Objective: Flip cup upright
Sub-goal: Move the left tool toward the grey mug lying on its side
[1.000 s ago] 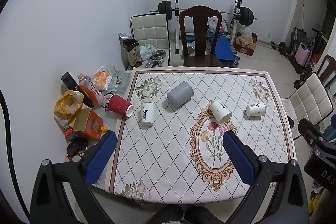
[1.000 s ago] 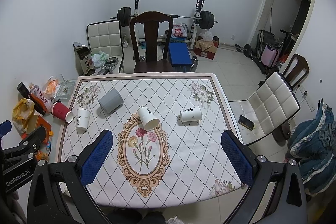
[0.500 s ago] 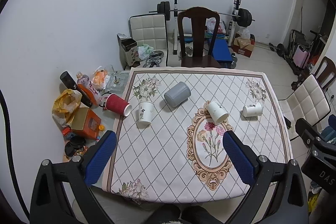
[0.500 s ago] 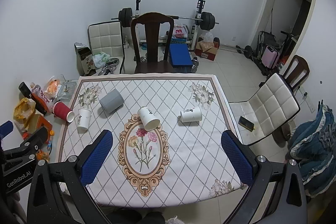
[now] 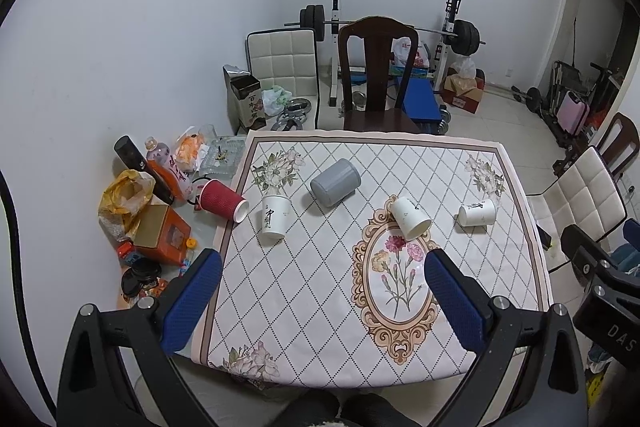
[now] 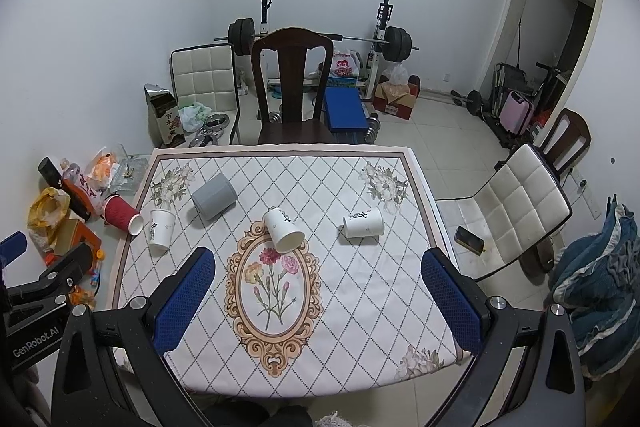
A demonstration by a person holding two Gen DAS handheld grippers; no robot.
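Note:
Several cups lie on the patterned tablecloth (image 5: 304, 291). A grey cup (image 5: 335, 182) lies on its side; it also shows in the right wrist view (image 6: 214, 196). A white paper cup (image 5: 410, 218) (image 6: 283, 230) lies tipped at the centre. Another white cup (image 5: 477, 212) (image 6: 363, 222) lies on its side to the right. A white cup with black writing (image 5: 274, 216) (image 6: 161, 229) stands at the left. A red cup (image 5: 222, 201) (image 6: 122, 215) lies at the left edge. My left gripper (image 5: 322, 301) and right gripper (image 6: 318, 301) are open, empty, high above the table's near edge.
A dark wooden chair (image 5: 378, 75) stands at the far side, white padded chairs (image 6: 520, 203) to the right and back left. Bottles, bags and boxes (image 5: 152, 203) crowd the floor at the left. A weight bench and barbell (image 6: 320, 43) stand behind.
Both views have drawn back and up slightly; the table looks a little smaller and shifted left in the left wrist view. No cup has moved. Both grippers stay open.

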